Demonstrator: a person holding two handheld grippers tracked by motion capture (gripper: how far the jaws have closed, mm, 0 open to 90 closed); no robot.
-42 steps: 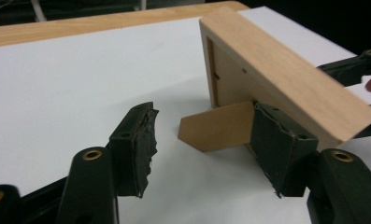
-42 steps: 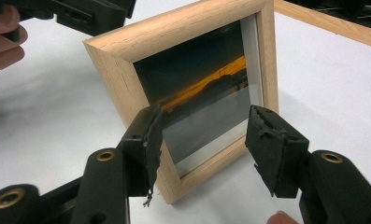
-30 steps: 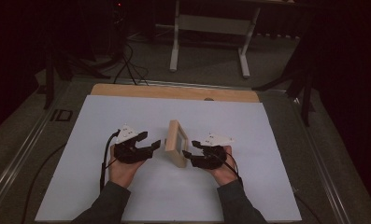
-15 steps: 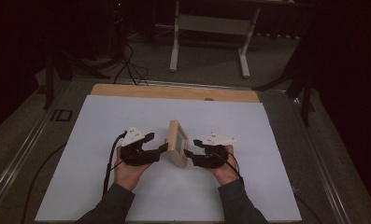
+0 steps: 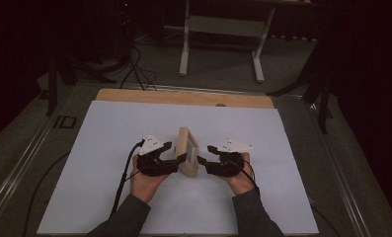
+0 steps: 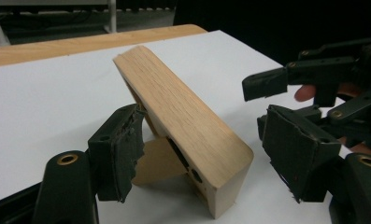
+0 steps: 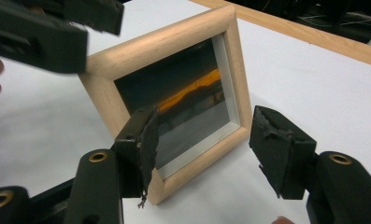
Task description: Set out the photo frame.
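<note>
One wooden picture frame [image 5: 188, 151] stands between two open tongs, left [image 5: 180, 161] and right [image 5: 204, 160].

photo in frame [image 7: 188, 109] dim, unreadable, other claw [image 7: 43, 25] blurred, cropped

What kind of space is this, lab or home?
Most likely a lab or recording rig, not a home: a white-covered table in a dark room, cables on the floor, a metal stand behind, and a wooden picture frame as the prop.
</note>
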